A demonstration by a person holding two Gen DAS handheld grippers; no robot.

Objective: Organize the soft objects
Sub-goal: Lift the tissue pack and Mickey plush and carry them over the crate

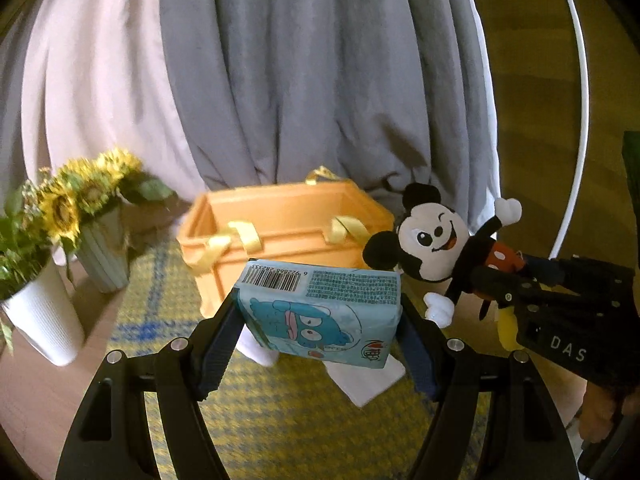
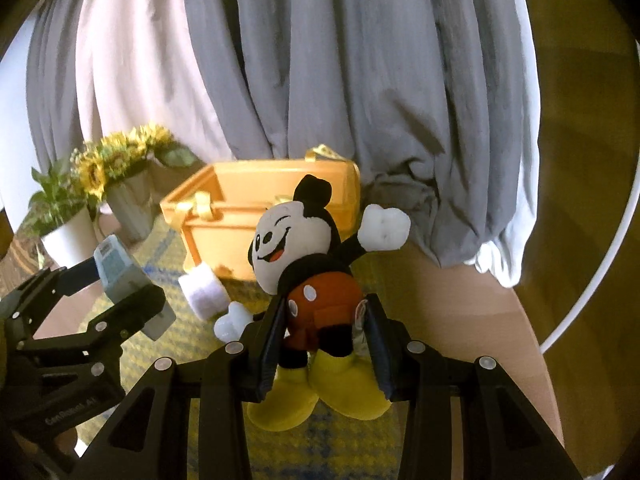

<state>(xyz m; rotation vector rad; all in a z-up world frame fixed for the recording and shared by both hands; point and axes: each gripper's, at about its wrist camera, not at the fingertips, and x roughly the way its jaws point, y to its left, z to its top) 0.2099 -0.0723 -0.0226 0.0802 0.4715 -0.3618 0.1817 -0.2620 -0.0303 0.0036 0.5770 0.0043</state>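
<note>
Tissue pack [image 1: 320, 312], pale blue with a cartoon fish face, a barcode and a block of small print, sits pinched flat between the two fingers of the left gripper [image 1: 322, 332], held in the air just in front of the orange basket [image 1: 280, 216]. Beside it, to the basket's right front corner, the right gripper [image 2: 326, 344] squeezes a mouse plush [image 2: 308, 260] at its red shorts; the toy has black ears, a winking white face, white gloves and yellow shoes, and leans toward the basket. The basket is open-topped with yellow ribbon handles and stands on a yellow-and-blue checked mat [image 1: 256, 420].

Only the left wrist view shows the pack's printed face; the right wrist view shows it edge-on. White rolled cloths [image 2: 202, 288] lie on the mat in front of the basket. Sunflowers in a ribbed vase [image 1: 102, 256] and a white plant pot [image 1: 44, 316] stand left of the basket, with grey curtains [image 1: 320, 80] behind it.
</note>
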